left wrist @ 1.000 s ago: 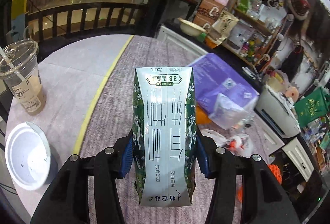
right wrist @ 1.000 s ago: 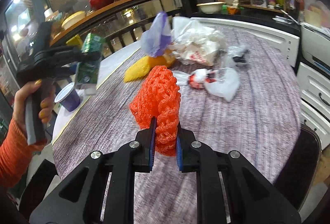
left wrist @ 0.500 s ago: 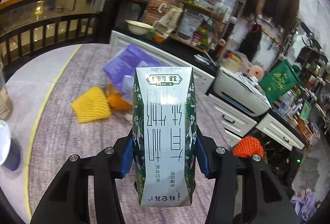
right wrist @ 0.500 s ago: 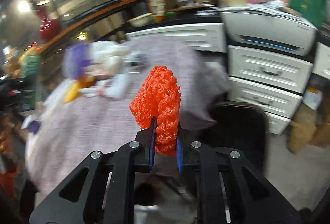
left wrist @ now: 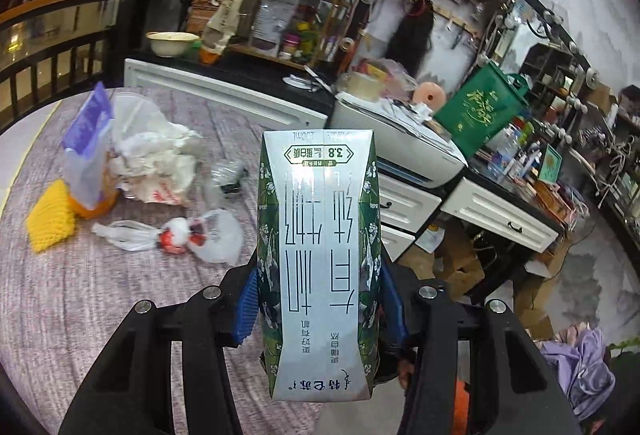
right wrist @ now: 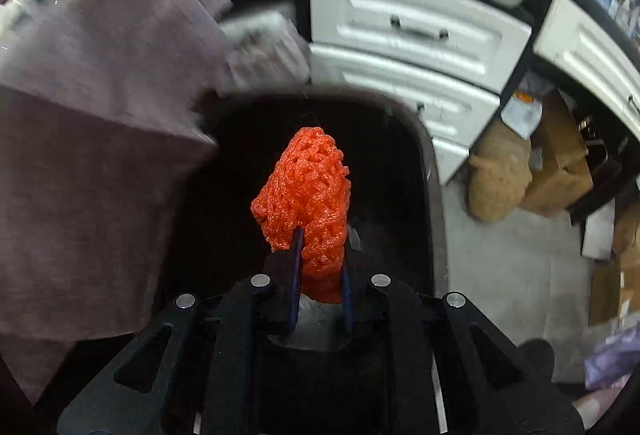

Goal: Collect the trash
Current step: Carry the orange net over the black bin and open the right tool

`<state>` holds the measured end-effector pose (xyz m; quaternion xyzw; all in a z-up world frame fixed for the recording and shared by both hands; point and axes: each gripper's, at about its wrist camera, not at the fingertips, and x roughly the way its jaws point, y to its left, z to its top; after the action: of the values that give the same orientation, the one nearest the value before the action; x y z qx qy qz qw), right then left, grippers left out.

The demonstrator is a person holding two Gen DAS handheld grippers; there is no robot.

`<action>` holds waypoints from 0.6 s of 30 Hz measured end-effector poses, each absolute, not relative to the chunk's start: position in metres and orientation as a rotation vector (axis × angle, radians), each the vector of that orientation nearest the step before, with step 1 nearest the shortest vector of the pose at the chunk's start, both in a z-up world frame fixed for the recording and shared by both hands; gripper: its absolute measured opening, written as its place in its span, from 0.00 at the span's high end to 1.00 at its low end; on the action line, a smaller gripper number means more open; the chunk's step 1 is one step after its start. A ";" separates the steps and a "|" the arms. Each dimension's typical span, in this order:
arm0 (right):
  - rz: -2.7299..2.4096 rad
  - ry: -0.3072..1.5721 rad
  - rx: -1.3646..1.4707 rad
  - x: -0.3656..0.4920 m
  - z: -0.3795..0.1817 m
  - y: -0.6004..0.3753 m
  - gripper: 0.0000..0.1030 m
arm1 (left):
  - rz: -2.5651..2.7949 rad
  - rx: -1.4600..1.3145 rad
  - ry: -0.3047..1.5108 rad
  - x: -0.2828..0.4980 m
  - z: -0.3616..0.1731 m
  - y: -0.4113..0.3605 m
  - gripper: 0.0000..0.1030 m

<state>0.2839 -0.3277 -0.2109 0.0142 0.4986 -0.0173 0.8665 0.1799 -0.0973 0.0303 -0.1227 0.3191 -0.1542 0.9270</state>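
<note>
Out near the far left of the tabletop (left wrist: pixel 100 299), close to its rounded left edge, a yellow foam net (left wrist: pixel 50 221) lies flat, with a purple bag (left wrist: pixel 86 151) and crumpled white bags (left wrist: pixel 154 159) heaped just beside it toward the far edge. Nearer the middle sits a knotted white bag (left wrist: pixel 200 235) with something red inside. All of this litter waits well apart from either claw.

The left claw (left wrist: pixel 318 311) is clamped on a green-and-white milk carton (left wrist: pixel 318 243), its blue pads pressed to the carton's two narrow sides. The carton's long axis runs straight out along the fingers, so it stands up in the view with its print upside down. It hangs over the right side of the tabletop, with cabinets and floor beyond.

The right claw (right wrist: pixel 320 275) is nearly closed, pinching the lower end of an orange foam net (right wrist: pixel 308 195). The net's long axis also runs out along the fingers, and here that matters most: the claw tilts steeply down, and the net hangs directly over the dark mouth of a black bin (right wrist: pixel 428 171) that stands beside the tabletop's edge, where the grey cloth (right wrist: pixel 100 115) drapes down. The right hand looks the nearer to the bin, so letting go there should drop the net inside; the carton probably follows.
</note>
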 end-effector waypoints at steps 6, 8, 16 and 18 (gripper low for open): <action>-0.077 1.096 0.027 0.289 -0.238 -0.326 0.41 | -0.350 -0.244 0.691 0.194 0.018 -0.119 0.51; -0.077 1.073 0.042 0.284 -0.236 -0.328 0.36 | -0.359 -0.244 0.705 0.198 0.012 -0.124 0.51; -0.111 0.989 0.124 0.264 -0.198 -0.356 0.35 | -0.412 -0.206 0.774 0.216 -0.009 -0.167 0.51; -0.145 0.951 0.145 0.253 -0.185 -0.370 0.35 | -0.431 -0.181 0.796 0.221 -0.017 -0.184 0.51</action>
<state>0.2529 -0.3702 -0.1849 0.0695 0.4572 -0.0698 0.8839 0.2207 -0.1837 -0.0171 -0.0874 0.3839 -0.2081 0.8954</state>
